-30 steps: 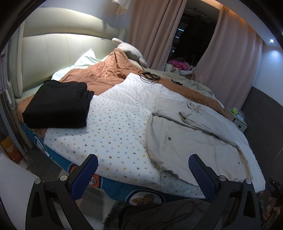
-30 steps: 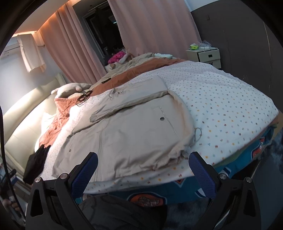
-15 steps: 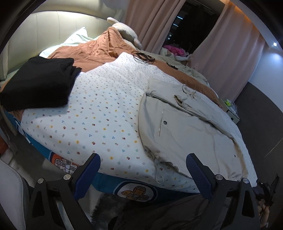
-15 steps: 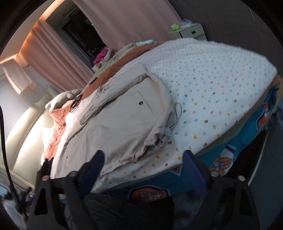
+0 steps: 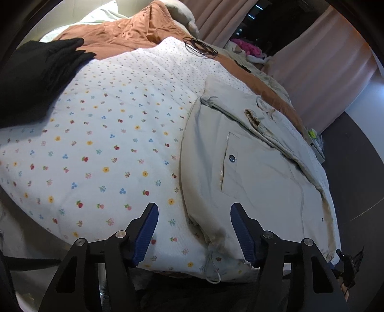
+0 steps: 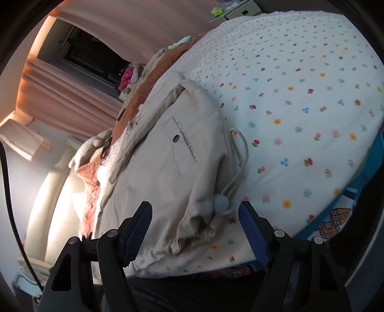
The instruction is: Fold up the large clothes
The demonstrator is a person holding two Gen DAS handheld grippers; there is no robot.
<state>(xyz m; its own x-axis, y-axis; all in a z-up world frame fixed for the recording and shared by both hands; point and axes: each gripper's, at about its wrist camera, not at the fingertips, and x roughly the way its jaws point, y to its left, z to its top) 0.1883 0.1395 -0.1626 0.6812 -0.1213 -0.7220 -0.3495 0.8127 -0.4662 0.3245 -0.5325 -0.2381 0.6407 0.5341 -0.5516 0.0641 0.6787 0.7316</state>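
A large beige jacket (image 5: 259, 172) lies spread on the flower-print bedspread (image 5: 108, 144), a sleeve folded across its upper part. My left gripper (image 5: 194, 228) is open, its blue pads on either side of the jacket's near hem corner. In the right wrist view the same jacket (image 6: 172, 163) shows with a pocket snap and a drawstring loop (image 6: 237, 153) with a round toggle. My right gripper (image 6: 195, 226) is open around the bunched hem corner by the toggle. Neither gripper holds cloth.
A folded black garment (image 5: 36, 74) lies at the left of the bed. An orange blanket (image 5: 124, 31) and a dark cable coil (image 5: 200, 46) lie further back. Pink curtains (image 5: 319, 64) hang behind. A nightstand (image 6: 240, 9) stands past the bed's far side.
Both grippers have moved forward and down to the jacket's near hem. The jaws of both have narrowed but stay open. The right view has tilted.
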